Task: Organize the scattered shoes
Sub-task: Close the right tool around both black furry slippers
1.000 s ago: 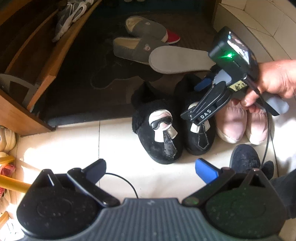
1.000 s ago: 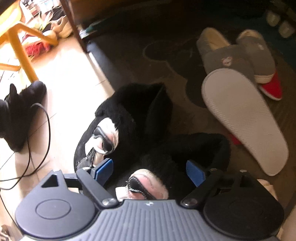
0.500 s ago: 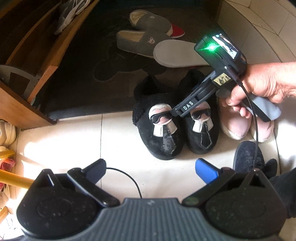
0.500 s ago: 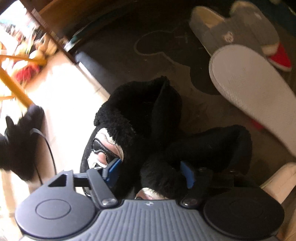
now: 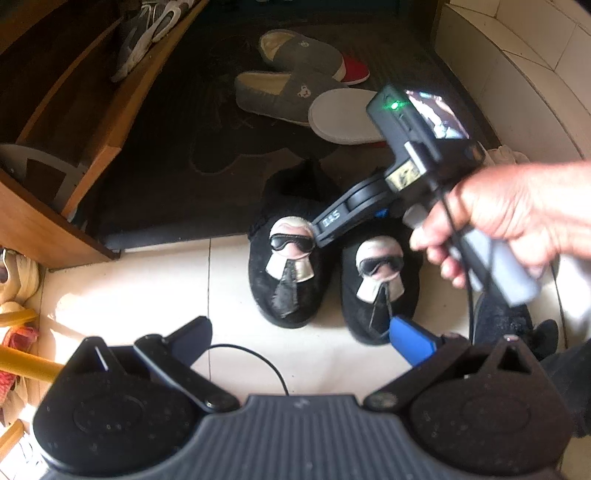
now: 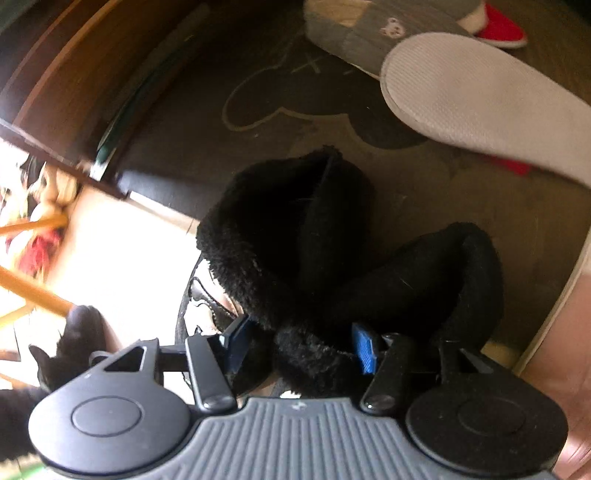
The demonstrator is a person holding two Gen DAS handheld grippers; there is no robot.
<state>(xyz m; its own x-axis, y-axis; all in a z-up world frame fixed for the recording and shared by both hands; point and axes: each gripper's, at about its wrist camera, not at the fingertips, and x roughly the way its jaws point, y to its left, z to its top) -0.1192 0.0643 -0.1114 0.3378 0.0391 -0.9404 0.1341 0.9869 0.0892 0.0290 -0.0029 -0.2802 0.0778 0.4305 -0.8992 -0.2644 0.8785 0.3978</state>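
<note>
- Now the right gripper [image 6: 299, 345] sits lower and rolled over compared with a second ago, and its jaws have narrowed from wide to about half-way, pressed onto the touching fleece collars of the two black plush slippers [image 5: 334, 266].
- Both blue pads [image 6: 364, 352] sink into the pile, one on the outer side of the left slipper's collar and one inside the right slipper's opening, so it looks like one grip on both at once; with black fur on black, I cannot be sure how much of each collar is caught.
- From the left wrist view, the pair stands side by side, toes on the pale floor tiles [image 5: 147, 295] and heels on the edge of the dark doormat [image 5: 166, 166], each with a sunglasses-face patch on top.
- The left gripper [image 5: 301, 339] has stayed put near the toes, jaws apart, holding nothing.
- Farther off on the mat lie two grey slippers [image 5: 291, 92], an upturned white sole [image 5: 343, 118] over something red, and a grey sneaker [image 5: 147, 29] already on the wooden shoe rack [image 5: 92, 158] at far left.
- For the task, the black pair seems aligned and ready to be lifted together; the grey pair and the overturned shoe remain unsorted.
</note>
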